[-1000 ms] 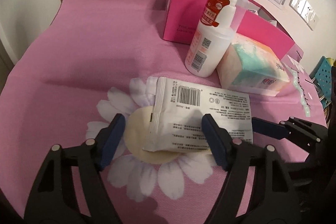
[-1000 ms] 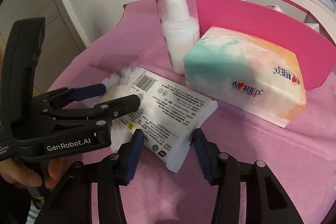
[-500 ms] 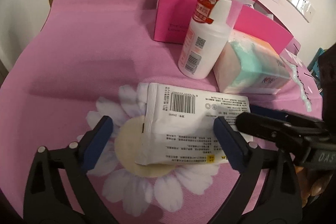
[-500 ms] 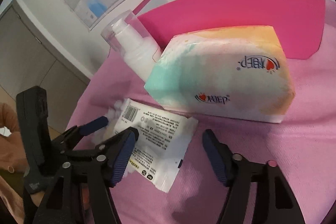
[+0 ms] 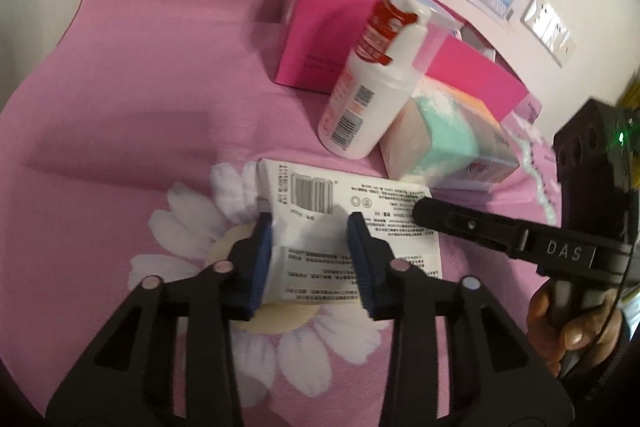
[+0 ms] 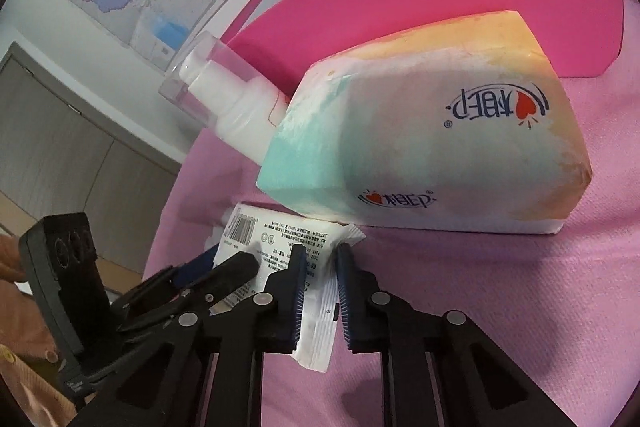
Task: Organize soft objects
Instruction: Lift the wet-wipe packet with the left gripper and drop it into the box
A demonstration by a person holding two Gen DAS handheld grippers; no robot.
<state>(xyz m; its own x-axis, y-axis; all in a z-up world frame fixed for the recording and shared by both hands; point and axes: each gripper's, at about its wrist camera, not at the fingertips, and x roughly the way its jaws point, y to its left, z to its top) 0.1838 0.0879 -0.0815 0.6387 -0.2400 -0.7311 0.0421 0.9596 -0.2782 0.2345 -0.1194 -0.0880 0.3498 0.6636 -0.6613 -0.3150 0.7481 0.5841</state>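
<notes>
**Both tongs closing on the white packet**

A flat white packet point(image 5: 352, 223), printed with a barcode and small text, lies at the centre of the left wrist view on a pink cloth point(image 5: 140, 99) with a daisy print. The left tongs point(image 5: 310, 247) straddle its near half, blue pads against its sides, and the jaws are closing on it. The right tongs point(image 6: 320, 287) pinch the packet's crimped end, which stands up between their nearly shut, closing jaws. In the left wrist view the right tool reaches in from the right edge, gripped by a hand point(image 5: 576, 331).

Just behind the packet stand a white pump bottle point(image 5: 368, 99) and a pastel tissue pack point(image 6: 440, 147), seemingly touching each other. A pink box point(image 5: 320, 39) sits behind them, toward the upper centre.
</notes>
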